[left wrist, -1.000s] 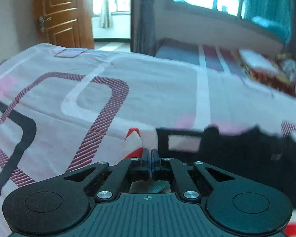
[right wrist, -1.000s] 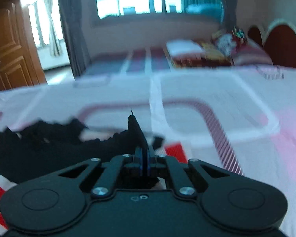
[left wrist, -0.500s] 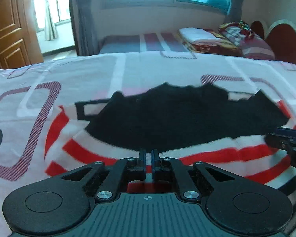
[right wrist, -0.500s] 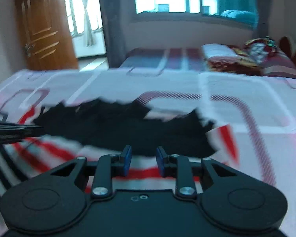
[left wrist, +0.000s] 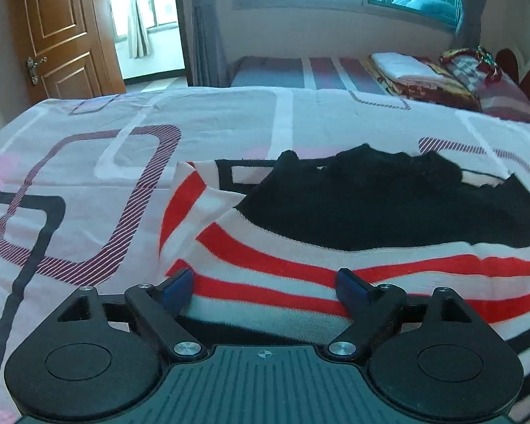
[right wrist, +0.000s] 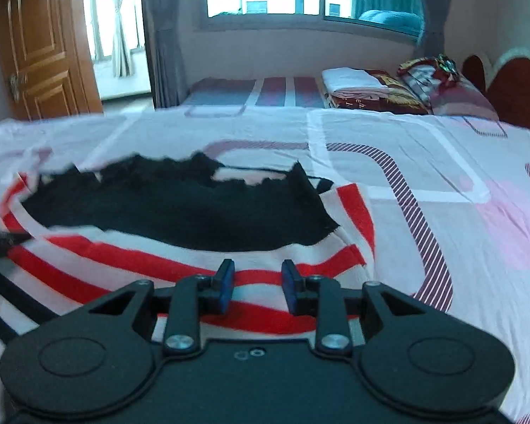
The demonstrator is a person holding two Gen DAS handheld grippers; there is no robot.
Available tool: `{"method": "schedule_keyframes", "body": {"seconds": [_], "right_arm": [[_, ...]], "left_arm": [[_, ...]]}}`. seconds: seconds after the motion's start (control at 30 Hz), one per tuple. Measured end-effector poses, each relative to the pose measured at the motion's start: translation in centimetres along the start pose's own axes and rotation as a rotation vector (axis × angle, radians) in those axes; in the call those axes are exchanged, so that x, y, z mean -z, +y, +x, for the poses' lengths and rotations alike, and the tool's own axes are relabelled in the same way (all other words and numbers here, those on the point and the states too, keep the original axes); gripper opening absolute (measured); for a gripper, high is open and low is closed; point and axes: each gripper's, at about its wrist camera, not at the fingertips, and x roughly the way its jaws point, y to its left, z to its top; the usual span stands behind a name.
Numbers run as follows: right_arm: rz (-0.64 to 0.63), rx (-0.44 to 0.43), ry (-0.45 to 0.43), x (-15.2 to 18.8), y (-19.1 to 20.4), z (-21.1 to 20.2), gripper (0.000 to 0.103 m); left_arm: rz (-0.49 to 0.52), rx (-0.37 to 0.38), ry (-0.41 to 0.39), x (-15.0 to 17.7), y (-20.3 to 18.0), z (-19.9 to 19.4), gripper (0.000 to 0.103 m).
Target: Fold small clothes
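The striped sweater (left wrist: 300, 268) has just been released on the bedspread (left wrist: 88, 162), left gripper (left wrist: 265, 282) opened wide, right gripper (right wrist: 258, 282) partly, nothing held, one fold apparently laid.

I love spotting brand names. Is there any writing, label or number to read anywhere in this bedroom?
No text reads whole.
"eh": part of pale lettering on the dark red folded blanket on the far bed, in the right wrist view; the rest is too blurred.
The striped sweater and both claws show no readable writing.
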Motion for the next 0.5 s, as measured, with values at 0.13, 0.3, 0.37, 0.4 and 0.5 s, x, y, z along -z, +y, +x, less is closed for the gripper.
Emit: {"method": "schedule_keyframes", "body": {"seconds": [0.13, 0.3, 0.37, 0.4, 0.5], "right_arm": [[0.007, -0.035, -0.032, 0.3, 1.7, -2.3, 0.031], [-0.018, -0.063, -0.035, 1.1, 4.0, -3.5, 0.035], [-0.048, -0.042, -0.025, 2.0, 4.5, -3.5, 0.036], [-0.061, -0.026, -0.01, 2.5, 4.5, -3.2, 0.036], [-0.089, 0.032, 0.045, 4.5, 3.3, -2.0, 0.036]], "left_arm": [[0.008, 0.045, -0.012, 0.2, -0.3, -1.4, 0.087], [0.029, 0.073, -0.009, 1.6, -0.8, -1.5, 0.087], [0.024, 0.082, 0.016, 2.6, -0.2, -0.7, 0.092], [0.026, 0.074, 0.012, 3.1, 0.1, -0.5, 0.1], [0.037, 0.069, 0.017, 3.5, 0.4, -0.6, 0.101]]}}
